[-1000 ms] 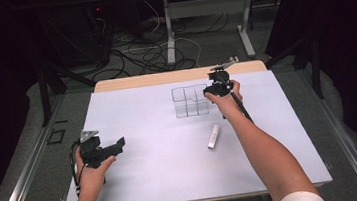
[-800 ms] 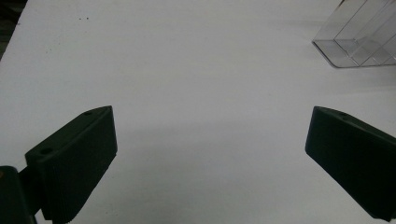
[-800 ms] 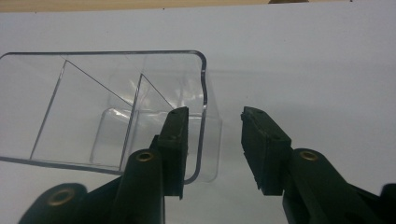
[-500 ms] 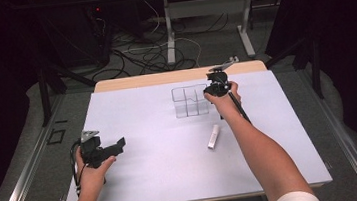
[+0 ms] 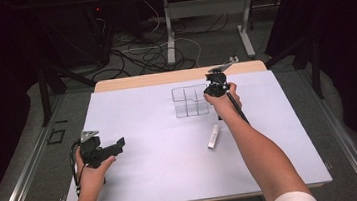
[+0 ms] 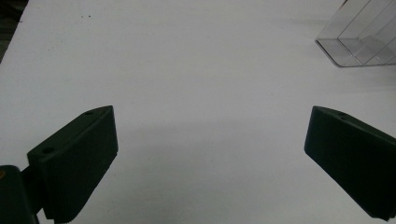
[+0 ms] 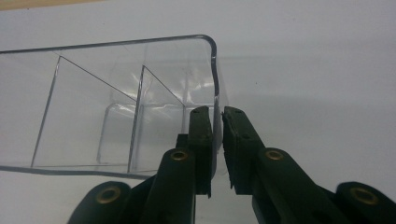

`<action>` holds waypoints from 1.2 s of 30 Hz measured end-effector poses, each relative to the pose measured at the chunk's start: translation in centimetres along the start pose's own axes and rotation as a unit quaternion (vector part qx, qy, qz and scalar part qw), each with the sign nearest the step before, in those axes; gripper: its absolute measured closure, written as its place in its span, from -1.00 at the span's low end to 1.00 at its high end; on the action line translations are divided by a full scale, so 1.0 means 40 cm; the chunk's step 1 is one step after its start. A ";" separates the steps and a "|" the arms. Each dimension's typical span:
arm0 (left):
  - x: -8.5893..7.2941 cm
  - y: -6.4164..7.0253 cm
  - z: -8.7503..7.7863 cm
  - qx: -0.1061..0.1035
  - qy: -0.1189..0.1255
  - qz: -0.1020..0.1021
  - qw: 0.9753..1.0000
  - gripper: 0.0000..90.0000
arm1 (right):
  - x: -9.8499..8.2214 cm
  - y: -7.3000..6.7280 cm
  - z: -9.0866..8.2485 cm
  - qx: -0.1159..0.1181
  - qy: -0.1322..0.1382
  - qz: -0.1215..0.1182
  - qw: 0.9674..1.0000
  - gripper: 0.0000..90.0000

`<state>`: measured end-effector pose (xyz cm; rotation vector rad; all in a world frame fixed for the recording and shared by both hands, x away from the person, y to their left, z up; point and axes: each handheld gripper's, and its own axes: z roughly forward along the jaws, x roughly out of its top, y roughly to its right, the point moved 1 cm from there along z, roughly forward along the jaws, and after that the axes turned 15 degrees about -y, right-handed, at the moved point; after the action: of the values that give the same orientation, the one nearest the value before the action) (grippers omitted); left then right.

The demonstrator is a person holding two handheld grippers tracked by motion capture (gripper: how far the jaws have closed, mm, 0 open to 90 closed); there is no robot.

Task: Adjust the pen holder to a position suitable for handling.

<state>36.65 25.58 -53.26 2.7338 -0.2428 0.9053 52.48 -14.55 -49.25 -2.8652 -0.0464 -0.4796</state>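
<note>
The white table (image 5: 165, 182) spreads under both of my jaw pairs, and in the left gripper view it runs bare ahead of and between my left jaws. On it stands the clear divided box (image 7: 116, 107), an open-topped tray split by thin see-through walls into several compartments; in the right gripper view it sits directly ahead of my right jaws and stretches off to their left, its rounded corner just above their tips. My right gripper (image 7: 217, 116) has just been closing its jaws, and they now pinch the box's near side wall: one jaw reaches inside the end compartment, the other lies against the outside, with the thin clear wall clamped between the pads. From the high view the same gripper (image 5: 215, 87) sits at the right-hand edge of the box (image 5: 190, 101). My left gripper (image 6: 210, 140) stands with its jaws spread wide, nothing between them; the box (image 6: 359, 35) shows far ahead of them and off past the right jaw, well apart. In the high view that gripper (image 5: 106, 149) sits well apart from the box. A small white stick (image 5: 213, 137) lies flat on the table behind my right jaws, beside my forearm, touching neither gripper.
</note>
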 end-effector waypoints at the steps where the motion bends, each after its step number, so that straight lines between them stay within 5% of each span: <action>1: 0.000 0.000 0.000 0.000 0.000 0.000 1.000 -0.94 | 0.001 -0.001 -0.001 0.001 0.000 0.004 1.000 0.84; 36: 0.000 -0.002 0.001 0.002 -0.002 0.000 1.000 -0.93 | -0.014 -0.018 -0.019 -0.010 -0.017 0.009 1.000 0.89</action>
<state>36.71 25.62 -53.30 2.7391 -0.2428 0.9010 51.65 -14.01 -48.59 -2.8907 -0.0224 -0.4312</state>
